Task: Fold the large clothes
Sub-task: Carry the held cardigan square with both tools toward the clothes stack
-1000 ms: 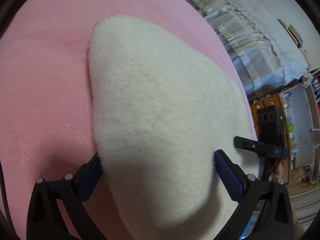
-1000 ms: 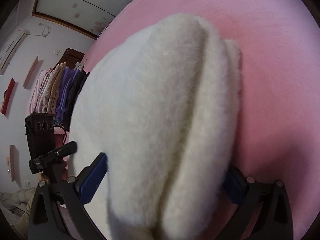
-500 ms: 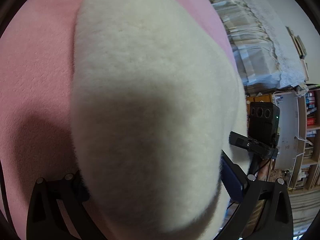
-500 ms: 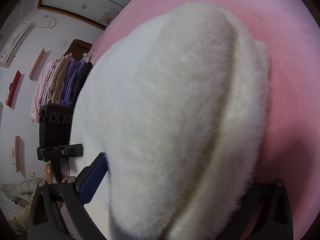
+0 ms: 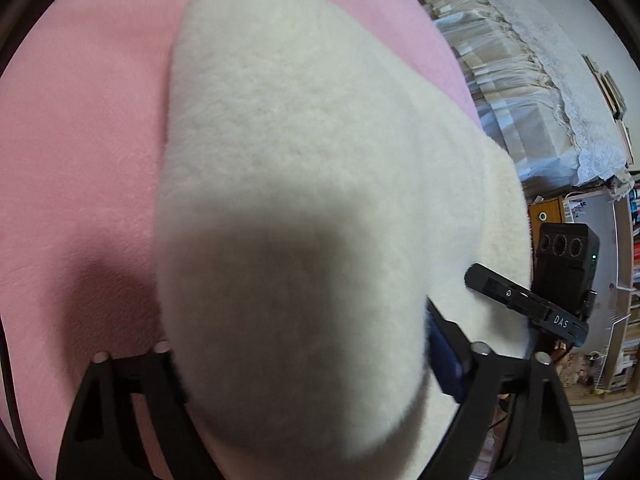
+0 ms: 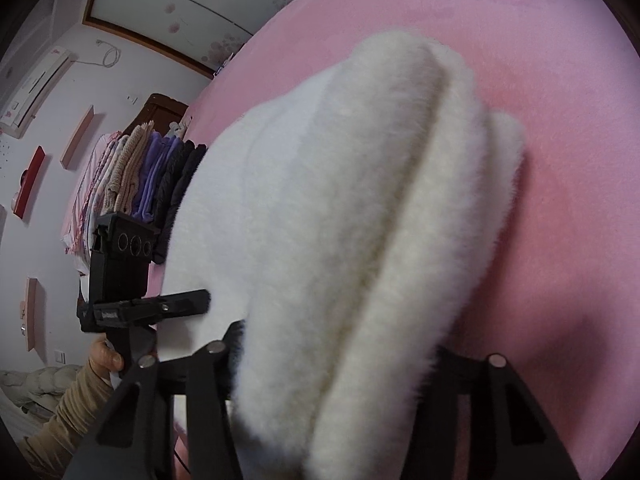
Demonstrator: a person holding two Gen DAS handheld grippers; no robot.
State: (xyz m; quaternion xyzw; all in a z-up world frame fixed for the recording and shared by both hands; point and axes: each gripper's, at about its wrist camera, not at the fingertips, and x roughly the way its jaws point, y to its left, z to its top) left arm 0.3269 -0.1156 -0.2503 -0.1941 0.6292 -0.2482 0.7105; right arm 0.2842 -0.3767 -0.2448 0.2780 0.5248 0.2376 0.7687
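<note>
1. We see a white fleece (image 5: 288, 208) lying on a pink blanket (image 5: 80, 128), bulging up close to the left wrist lens and filling most of that view.
2. The left gripper (image 5: 298, 364) has its jaws on either side of a fold of the fleece, the cloth bunched between them; the blue pad (image 5: 442, 356) on one finger shows beside the pile, the other finger is buried under it. We read it as pinching the fleece.
3. In the right wrist view the fleece (image 6: 360, 240) shows long rolled ridges running away from the lens, resting on the blanket (image 6: 560, 80).
4. The right gripper (image 6: 340, 356) has its jaws pressed in against the fleece from both sides, fingertips hidden in the pile, so it clamps the cloth too.
5. In the left wrist view the right gripper (image 5: 520, 304) is seen from outside at the fleece's far edge; white letters "DAS" are readable on its black bar. A black camera box (image 5: 566, 264) with three round lenses sits above it.
6. In the right wrist view the left gripper (image 6: 152, 304) is visible from outside, a hand (image 6: 104, 356) in a tan sleeve holding its handle. Any print on its bar is too blurred to read.
7. Background: folded clothes (image 6: 148, 176) stacked behind, an air conditioner (image 6: 32, 88) on the wall, lace curtain (image 5: 540, 80), bookshelves (image 5: 634, 240) with unreadable spines.
</note>
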